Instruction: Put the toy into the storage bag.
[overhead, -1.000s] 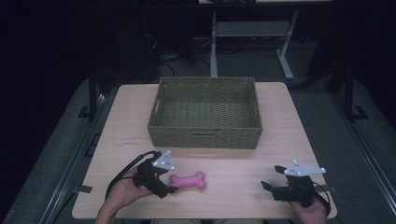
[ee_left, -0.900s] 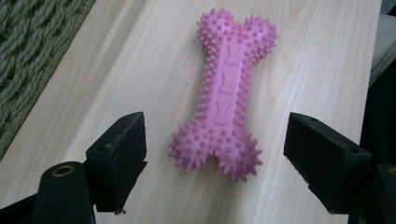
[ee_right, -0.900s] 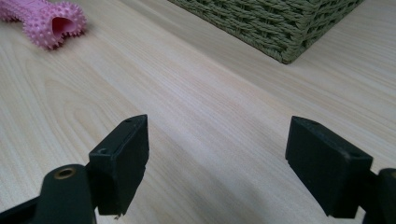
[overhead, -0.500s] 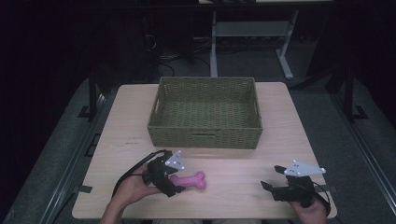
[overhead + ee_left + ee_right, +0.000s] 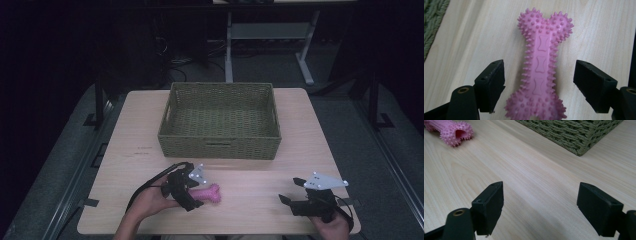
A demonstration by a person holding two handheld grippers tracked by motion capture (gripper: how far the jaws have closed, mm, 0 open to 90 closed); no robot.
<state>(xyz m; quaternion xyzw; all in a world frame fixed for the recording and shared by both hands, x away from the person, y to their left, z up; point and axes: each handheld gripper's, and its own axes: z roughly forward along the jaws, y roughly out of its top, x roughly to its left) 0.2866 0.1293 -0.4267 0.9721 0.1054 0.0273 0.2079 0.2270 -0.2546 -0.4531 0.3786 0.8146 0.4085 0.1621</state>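
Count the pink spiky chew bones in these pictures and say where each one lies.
1. The pink bone lies flat on the table, in front of the basket, between the open fingers of the left gripper. The basket looks empty.

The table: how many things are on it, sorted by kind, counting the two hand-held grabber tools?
Pink spiky bone toy: 1
Green woven basket: 1
Black grippers: 2, the left gripper and the right gripper
Total: 4
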